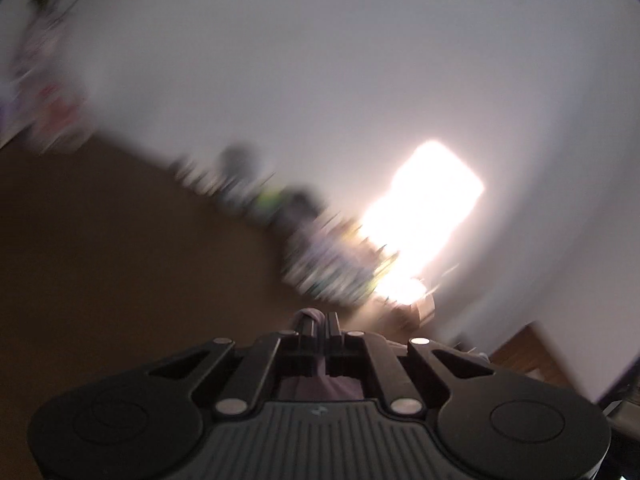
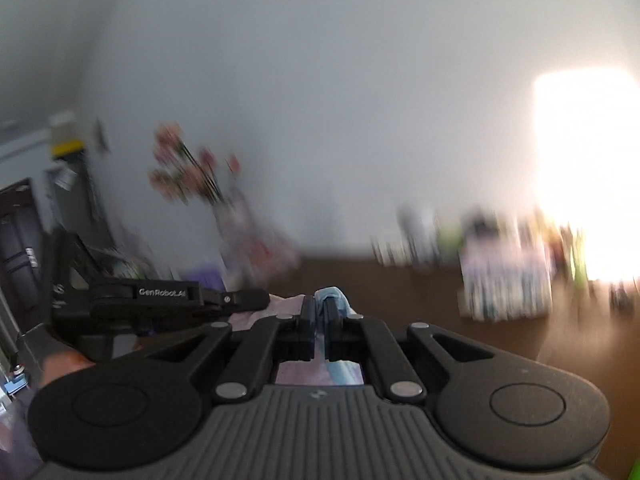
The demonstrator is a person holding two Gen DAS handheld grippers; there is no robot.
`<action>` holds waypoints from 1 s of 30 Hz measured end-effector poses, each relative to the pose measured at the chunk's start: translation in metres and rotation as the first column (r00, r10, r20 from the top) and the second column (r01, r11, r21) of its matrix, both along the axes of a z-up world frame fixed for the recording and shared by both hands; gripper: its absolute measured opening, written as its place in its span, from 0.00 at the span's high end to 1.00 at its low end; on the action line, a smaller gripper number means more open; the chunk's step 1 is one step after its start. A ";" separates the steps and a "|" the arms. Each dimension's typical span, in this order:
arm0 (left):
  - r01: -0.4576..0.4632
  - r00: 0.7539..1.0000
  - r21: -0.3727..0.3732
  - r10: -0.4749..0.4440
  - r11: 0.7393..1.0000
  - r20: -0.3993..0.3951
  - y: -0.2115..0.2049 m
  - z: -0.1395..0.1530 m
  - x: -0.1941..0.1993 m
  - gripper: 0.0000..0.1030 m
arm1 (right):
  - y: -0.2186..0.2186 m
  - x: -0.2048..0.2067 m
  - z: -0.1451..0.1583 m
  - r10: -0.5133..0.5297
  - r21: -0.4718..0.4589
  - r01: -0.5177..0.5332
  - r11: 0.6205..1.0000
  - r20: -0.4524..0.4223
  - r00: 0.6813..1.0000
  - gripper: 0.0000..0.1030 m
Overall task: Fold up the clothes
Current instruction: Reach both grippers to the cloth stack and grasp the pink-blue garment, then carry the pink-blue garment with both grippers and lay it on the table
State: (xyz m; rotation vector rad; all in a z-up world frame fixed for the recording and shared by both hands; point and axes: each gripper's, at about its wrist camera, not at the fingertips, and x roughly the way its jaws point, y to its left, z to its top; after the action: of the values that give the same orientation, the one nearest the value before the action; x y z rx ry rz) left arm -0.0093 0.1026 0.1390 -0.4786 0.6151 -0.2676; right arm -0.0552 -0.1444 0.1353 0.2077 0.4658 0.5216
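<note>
- The garment (image 2: pixel 332 300), a pale lilac and light blue cloth, is being held up off the brown worktop (image 2: pixel 400 280), pinched in both grippers.
- The right gripper (image 2: pixel 319 312) is clamping a bunched blue fold of it between closed fingers (image 2: pixel 307 320); more of the cloth is showing below, behind the fingers.
- The left gripper (image 1: pixel 319 326) is gripping a lilac fold the same way, its fingers (image 1: pixel 307 326) pressed together on the cloth.
- In the right wrist view the left gripper (image 2: pixel 256 300) is reaching in from the left, just beside the right one, with lilac cloth at its tip.
- Everything beyond is blurring: a vase of pink flowers (image 2: pixel 188 168), a stack of patterned things (image 2: pixel 504 280) on the worktop, a grey wall (image 2: pixel 320 80) and a glaring bright window (image 1: pixel 432 208).
</note>
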 end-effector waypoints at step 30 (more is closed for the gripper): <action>0.089 0.988 0.272 -0.049 0.958 -0.149 -0.065 -0.103 -0.013 0.92 | -0.008 0.024 -0.132 -0.075 -0.139 0.044 0.989 -0.228 0.971 0.81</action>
State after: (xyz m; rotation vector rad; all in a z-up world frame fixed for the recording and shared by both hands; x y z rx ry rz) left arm -0.0223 0.0374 0.0362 -0.2058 0.7955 -0.2102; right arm -0.0308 -0.1523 0.0030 0.1552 0.7189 0.4067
